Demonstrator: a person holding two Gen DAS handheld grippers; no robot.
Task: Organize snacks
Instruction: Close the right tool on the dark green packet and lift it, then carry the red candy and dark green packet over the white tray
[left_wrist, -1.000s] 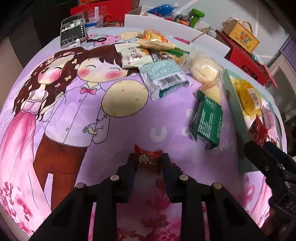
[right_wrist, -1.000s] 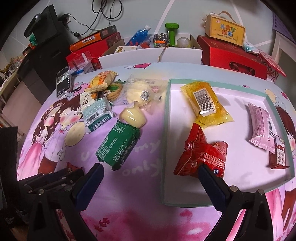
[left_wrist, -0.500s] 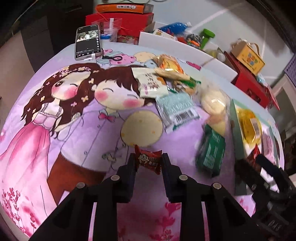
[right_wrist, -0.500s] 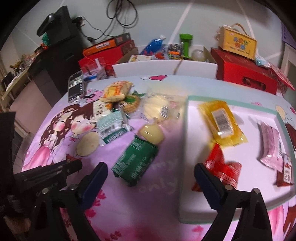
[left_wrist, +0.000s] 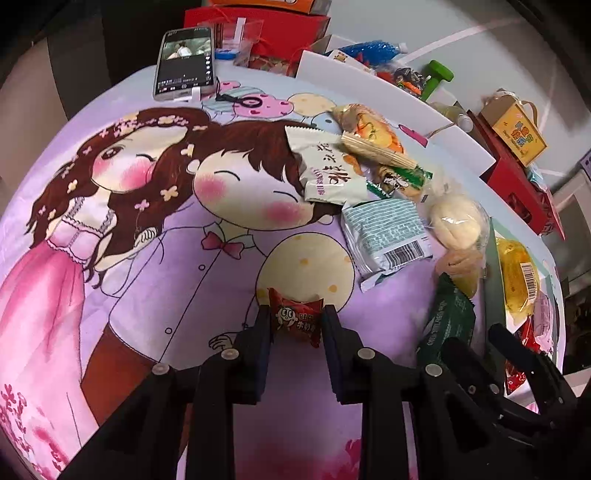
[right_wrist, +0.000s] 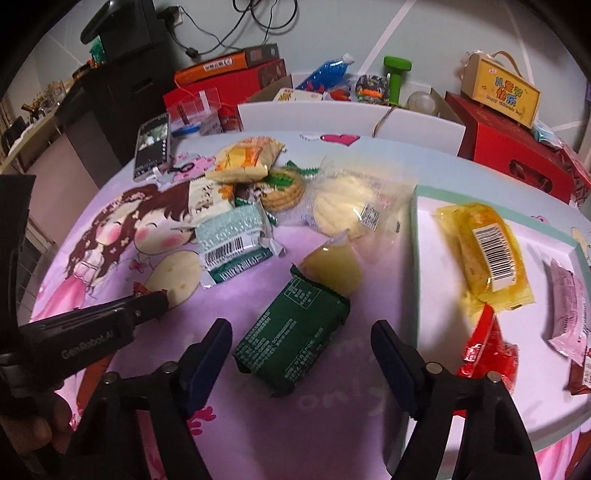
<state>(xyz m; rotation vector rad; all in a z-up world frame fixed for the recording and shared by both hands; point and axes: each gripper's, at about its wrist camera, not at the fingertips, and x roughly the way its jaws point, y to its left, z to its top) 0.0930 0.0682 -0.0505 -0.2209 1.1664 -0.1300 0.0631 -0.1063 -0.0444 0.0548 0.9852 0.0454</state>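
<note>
The left claw (left_wrist: 295, 325) is clamped on a small red candy (left_wrist: 294, 322), held above the cartoon-printed worktop (left_wrist: 147, 295). The right claw (right_wrist: 301, 349) has just been narrowing; its jaws stand either side of the dark green packet (right_wrist: 291, 336), which lies flat on the cloth, with gaps showing and the pads not yet pressing. The step in hand looks like picking up the green packet; next, that claw must finish closing, lift, and carry right to the white tray (right_wrist: 421, 258), where a yellow barcoded packet (right_wrist: 484, 254), red packets (right_wrist: 487, 347) and a pink one (right_wrist: 569, 306) already lie. "GenRobot.AI" shows on the left tool; the candy's lettering is too small to read.
</note>
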